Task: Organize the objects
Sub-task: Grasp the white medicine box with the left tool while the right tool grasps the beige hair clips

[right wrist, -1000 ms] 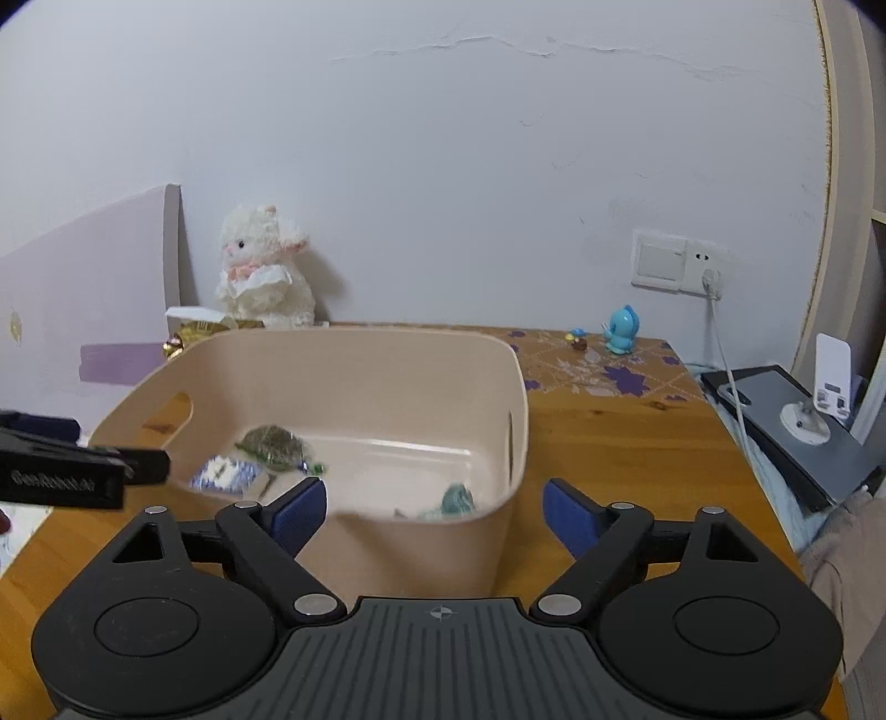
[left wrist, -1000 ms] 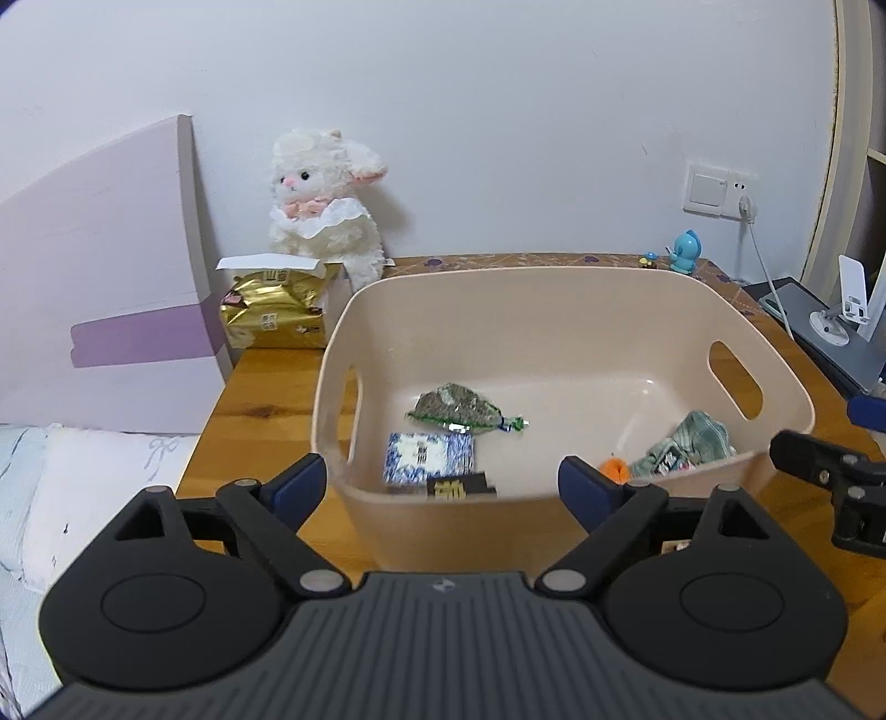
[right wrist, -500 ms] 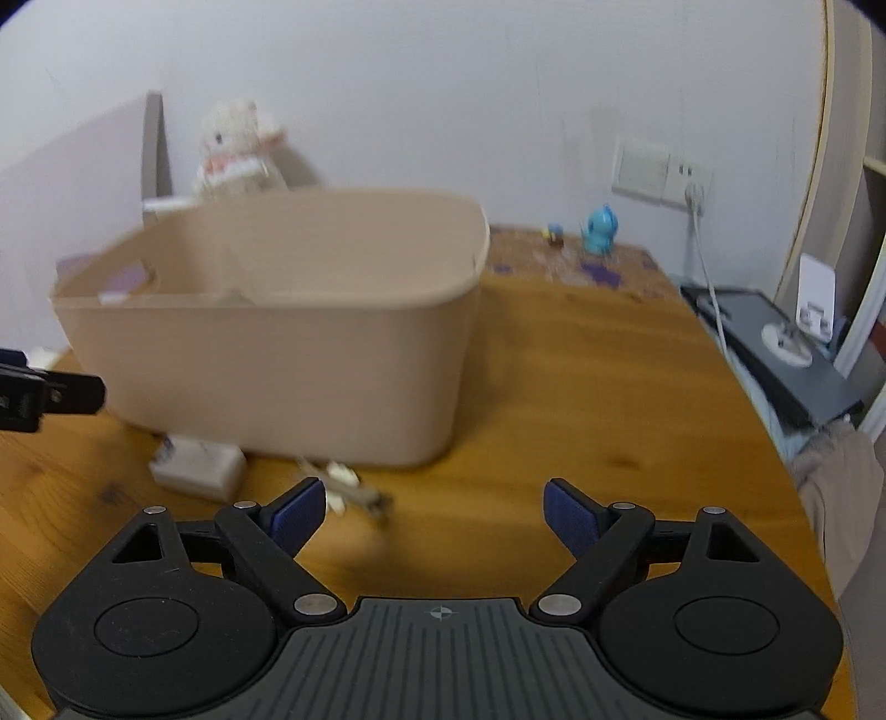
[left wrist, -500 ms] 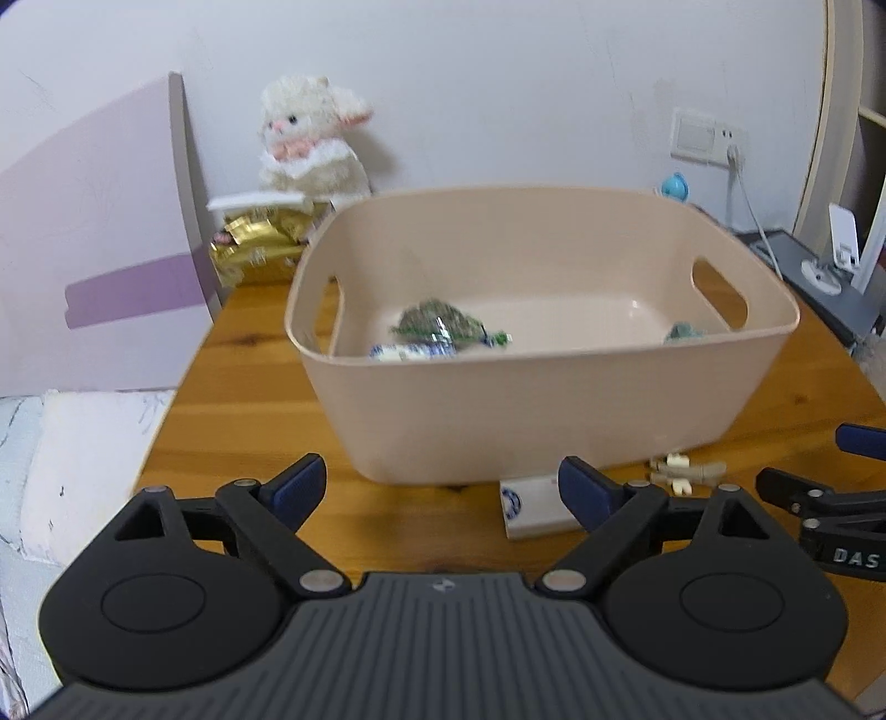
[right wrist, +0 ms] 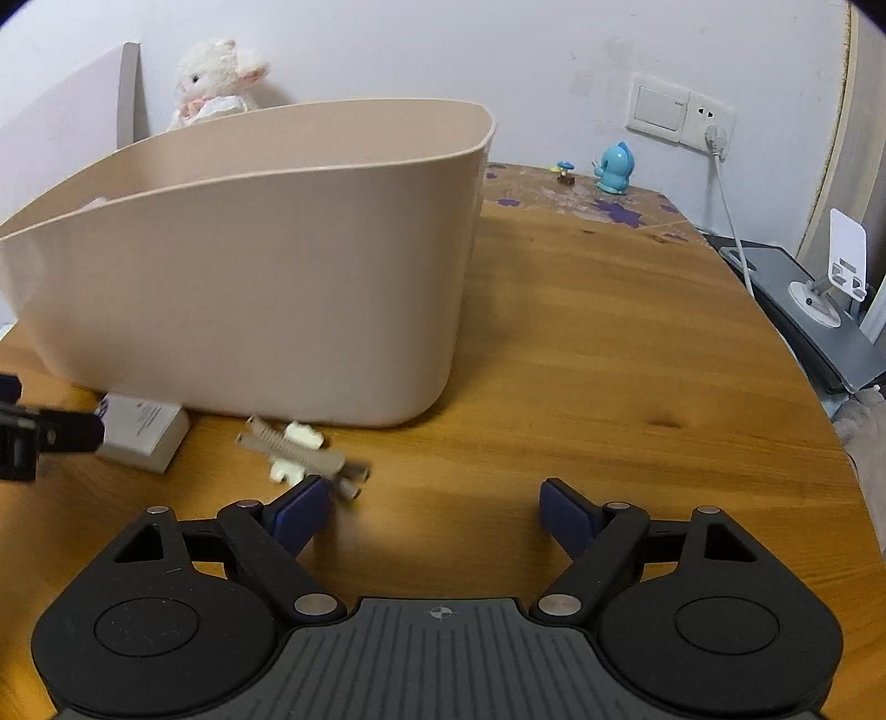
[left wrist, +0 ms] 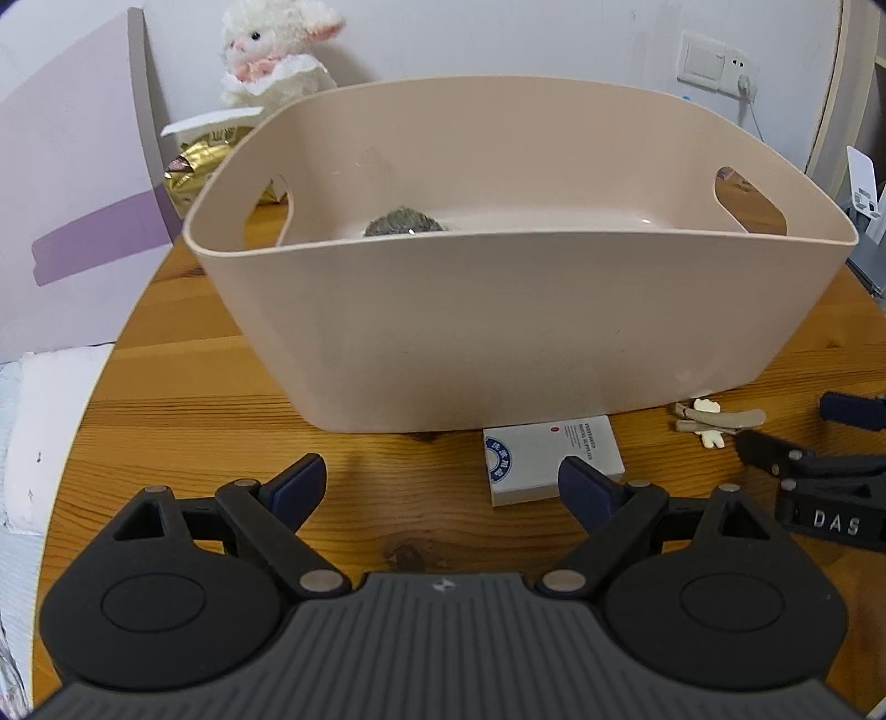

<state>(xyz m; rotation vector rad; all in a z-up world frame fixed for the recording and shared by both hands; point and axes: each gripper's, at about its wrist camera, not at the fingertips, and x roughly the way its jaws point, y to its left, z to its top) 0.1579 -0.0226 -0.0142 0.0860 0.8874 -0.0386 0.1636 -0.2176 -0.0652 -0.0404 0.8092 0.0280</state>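
Note:
A beige plastic bin (left wrist: 520, 310) (right wrist: 249, 288) stands on the wooden table, with a green packet (left wrist: 404, 224) showing over its front rim. In front of the bin lie a white card box (left wrist: 551, 457) (right wrist: 141, 429) and a beige hair clip (left wrist: 714, 422) (right wrist: 302, 451). My left gripper (left wrist: 443, 484) is open, low over the table, its right finger beside the box. My right gripper (right wrist: 434, 507) is open too, with its left finger just at the clip's near end.
A white plush lamb (left wrist: 274, 52) and a gold packet (left wrist: 207, 166) sit behind the bin at the left. A blue figurine (right wrist: 613, 169), a wall socket with a cable (right wrist: 720, 183) and a grey device with a phone stand (right wrist: 819, 299) are at the right.
Both grippers have come down from above the bin to table height in front of it. The card box and hair clip, hidden before, are now close to the fingers.

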